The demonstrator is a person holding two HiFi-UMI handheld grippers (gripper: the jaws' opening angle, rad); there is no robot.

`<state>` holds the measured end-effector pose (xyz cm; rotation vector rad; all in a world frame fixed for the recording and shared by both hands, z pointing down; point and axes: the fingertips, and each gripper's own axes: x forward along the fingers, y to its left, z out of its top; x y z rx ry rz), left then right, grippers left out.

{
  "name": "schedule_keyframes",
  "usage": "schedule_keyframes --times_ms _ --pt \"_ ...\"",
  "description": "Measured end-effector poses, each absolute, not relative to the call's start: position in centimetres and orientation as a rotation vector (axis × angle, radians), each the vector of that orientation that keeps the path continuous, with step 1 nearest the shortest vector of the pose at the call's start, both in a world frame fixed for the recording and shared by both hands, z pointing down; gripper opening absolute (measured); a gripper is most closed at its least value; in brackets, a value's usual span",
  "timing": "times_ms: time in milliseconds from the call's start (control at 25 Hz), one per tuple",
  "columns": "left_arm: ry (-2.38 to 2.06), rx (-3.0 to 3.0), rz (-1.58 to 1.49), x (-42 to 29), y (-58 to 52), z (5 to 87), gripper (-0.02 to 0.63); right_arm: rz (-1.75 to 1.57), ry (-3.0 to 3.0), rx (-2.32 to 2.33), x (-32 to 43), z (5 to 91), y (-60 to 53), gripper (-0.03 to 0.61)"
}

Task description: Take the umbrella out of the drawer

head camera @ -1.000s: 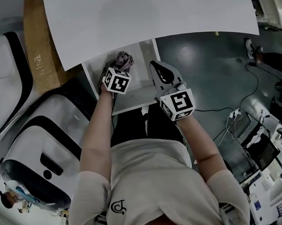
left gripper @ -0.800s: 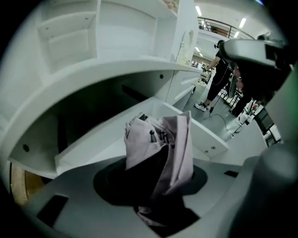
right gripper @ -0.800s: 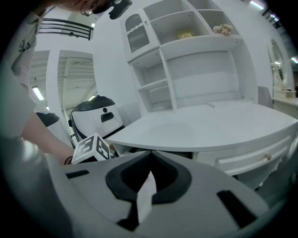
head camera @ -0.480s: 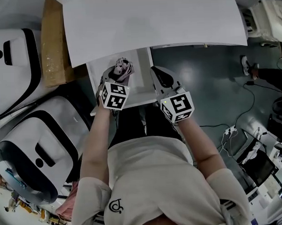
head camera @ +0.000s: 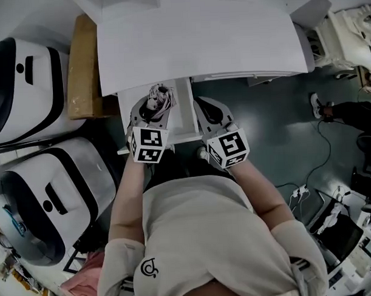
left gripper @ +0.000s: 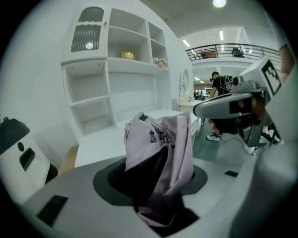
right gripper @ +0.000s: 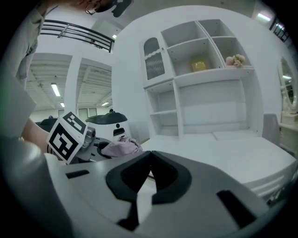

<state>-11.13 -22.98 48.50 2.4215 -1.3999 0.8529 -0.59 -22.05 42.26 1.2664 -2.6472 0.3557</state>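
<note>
My left tongs (left gripper: 156,182) pinch the folded umbrella (left gripper: 163,139) by loose fabric, my right tongs (right gripper: 148,179) closed empty, so I judge it may slip back into the drawer (head camera: 186,111), mid-frame.

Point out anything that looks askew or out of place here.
The folded umbrella, clamped in the left gripper, looks untidy: its pale canopy fabric bunches loosely and its rib tips poke out. The drawer under the white desk stands open. Nothing else stands out.

The desk (head camera: 200,47) covers the open drawer's (head camera: 184,111) back; white machines (head camera: 59,191) crowd the left, while the floor (head camera: 263,117) right lies open.
</note>
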Motion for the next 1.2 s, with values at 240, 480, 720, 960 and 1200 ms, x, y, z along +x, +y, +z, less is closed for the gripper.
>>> schedule_keyframes --times_ms 240,480,720,960,1200 --pt "-1.525 2.512 0.701 -11.1 -22.2 41.3 0.229 0.258 -2.707 1.266 -0.2 38.2 -21.8 0.006" --pt "-1.628 2.584 0.524 -11.4 -20.7 34.8 0.230 0.162 -2.749 1.257 0.6 34.5 -21.1 0.006" --pt "-1.718 2.585 0.372 -12.9 -18.9 30.5 0.230 0.084 -2.802 1.258 0.7 31.5 -20.2 0.006" --pt "-1.785 2.565 0.252 -14.0 -17.7 27.5 0.230 0.053 -2.855 1.237 0.2 29.1 -19.6 0.006" --pt "-1.804 2.540 0.172 -14.7 -17.0 26.4 0.230 0.063 -2.875 1.238 -0.3 29.0 -19.1 0.005"
